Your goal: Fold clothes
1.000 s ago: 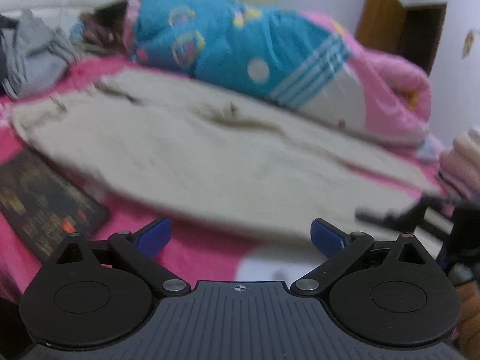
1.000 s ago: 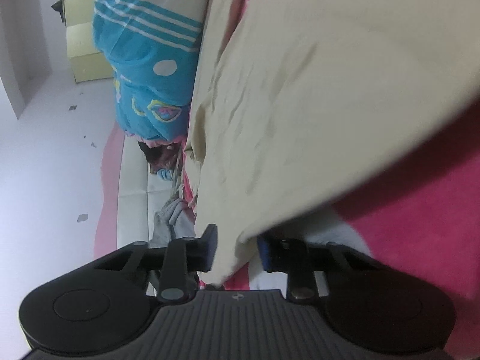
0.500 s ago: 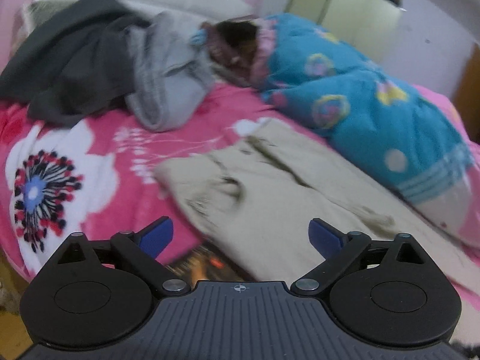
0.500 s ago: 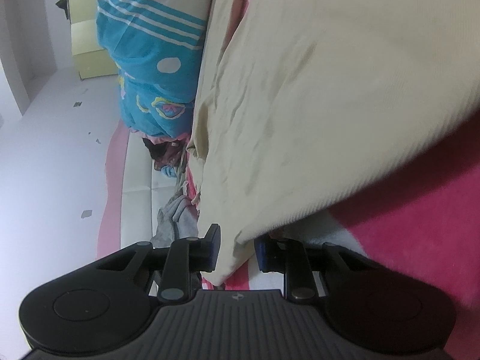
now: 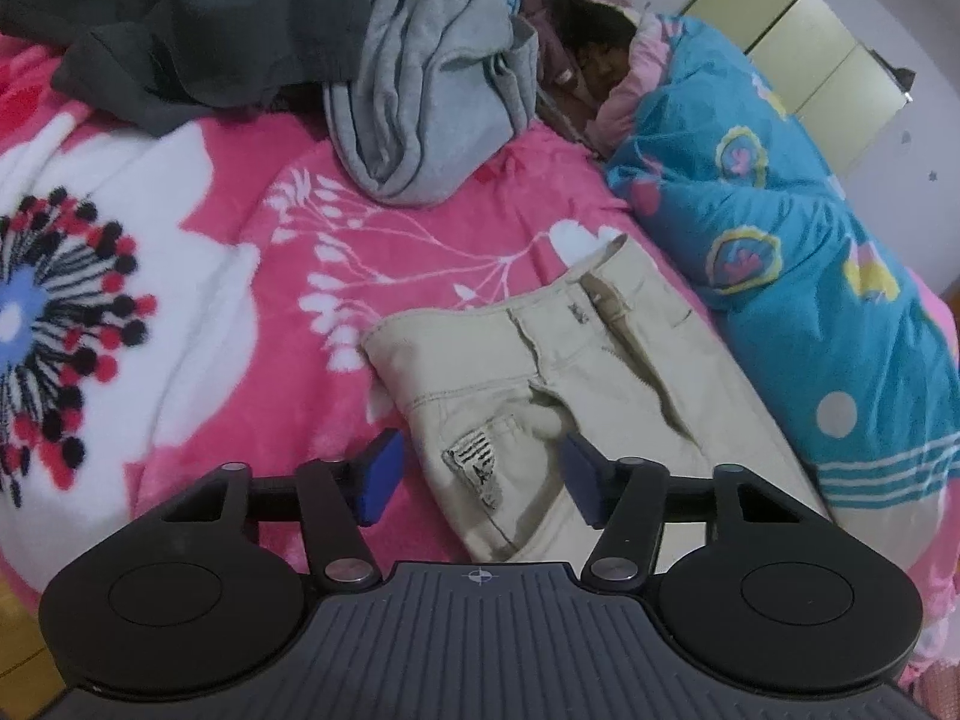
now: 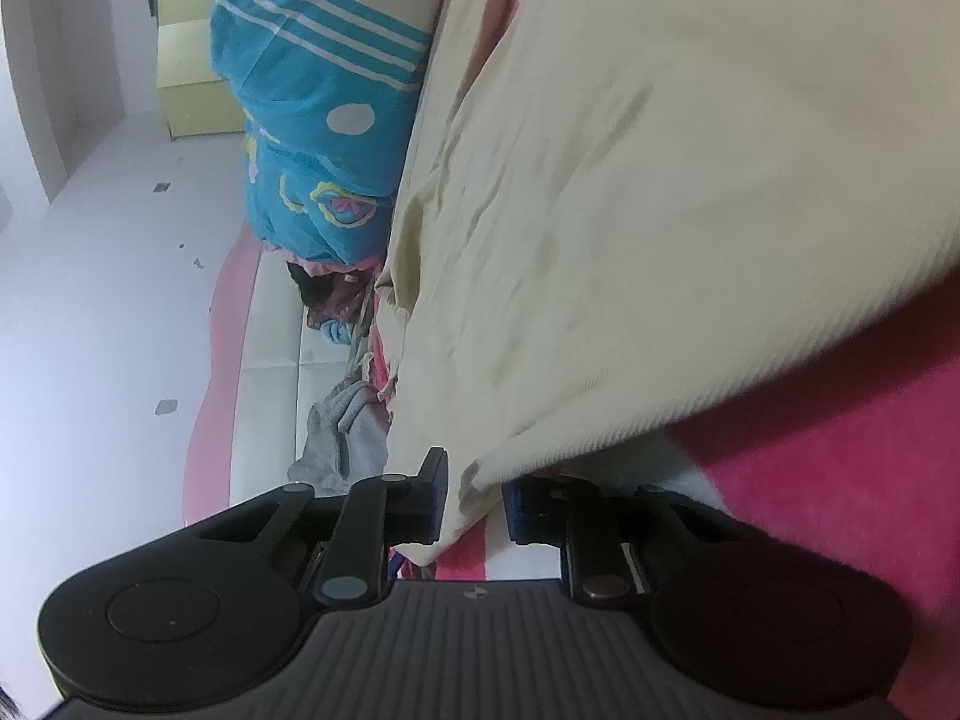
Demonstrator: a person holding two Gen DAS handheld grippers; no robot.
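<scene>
Two wrist cameras over one bed
The left wrist view looks down from near the bed's edge across the beige trousers (image 5: 570, 372); the right wrist view, rolled sideways, sits close against them (image 6: 660, 240). Both share the blue quilt (image 5: 780, 252) (image 6: 312, 120).

My left gripper (image 5: 477, 474) is matt black plastic with ribbed housing, small shiny metal pivots and smooth blue pads. At twelve o'clock from it lie the beige trousers (image 5: 576, 396), a matt woven twill with stitched seams and a sewn patch. The pink floral blanket (image 5: 198, 276) beneath looks fleecy. At eleven o'clock the grey sweatshirt (image 5: 420, 96) is soft knit; at two o'clock the blue quilt (image 5: 792, 252) is plush.
</scene>
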